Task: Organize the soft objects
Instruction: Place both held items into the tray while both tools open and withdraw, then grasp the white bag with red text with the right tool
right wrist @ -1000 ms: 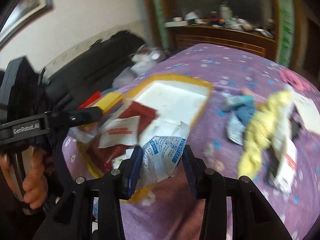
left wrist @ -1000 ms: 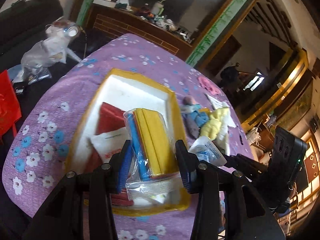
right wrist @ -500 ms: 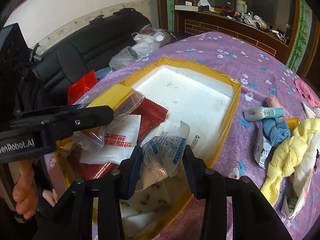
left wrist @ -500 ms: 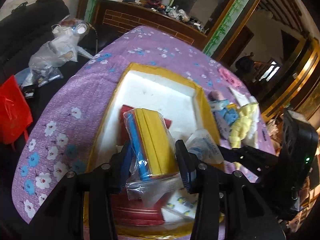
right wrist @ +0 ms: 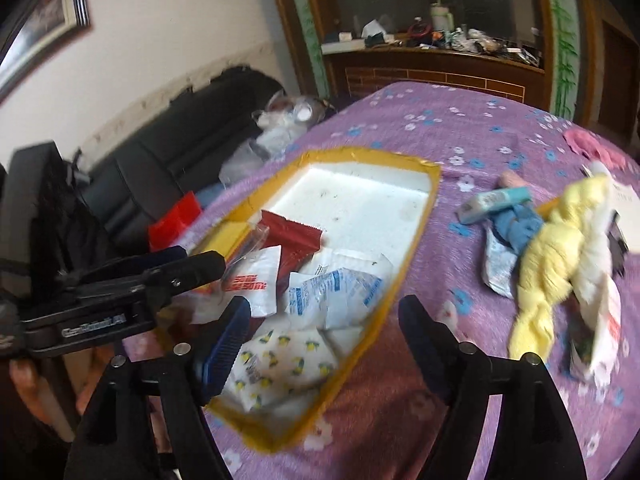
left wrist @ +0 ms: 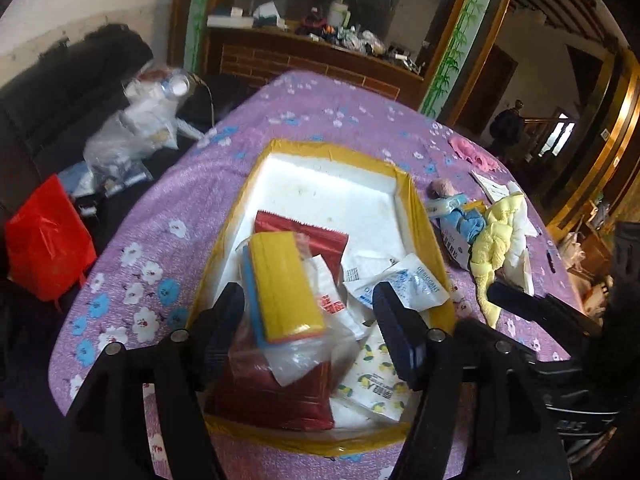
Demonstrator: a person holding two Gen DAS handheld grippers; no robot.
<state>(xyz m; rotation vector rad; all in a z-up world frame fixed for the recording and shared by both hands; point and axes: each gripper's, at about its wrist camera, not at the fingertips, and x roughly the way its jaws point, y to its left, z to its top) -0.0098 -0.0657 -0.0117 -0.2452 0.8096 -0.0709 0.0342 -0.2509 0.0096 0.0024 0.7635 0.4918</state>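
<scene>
Both claws just opened wide, sponge pack (left wrist: 282,284) and sachet (right wrist: 334,294) dropped in tray (left wrist: 420,216)

A purple floral cloth (left wrist: 168,200) covers the bench. Beside it stands a black sofa (right wrist: 168,148), with a heap of clear plastic bags (left wrist: 132,136) on the seat and a red bag (left wrist: 44,240) nearer the camera. Behind the bench a dark wooden cabinet (right wrist: 436,68) carries a clutter of small items, among them a white bottle (right wrist: 440,14). Green bamboo-painted strips (left wrist: 452,52) frame the cabinet. A framed picture (right wrist: 44,20) hangs on the pale wall. Through a doorway, a person (left wrist: 506,124) stands far off.
</scene>
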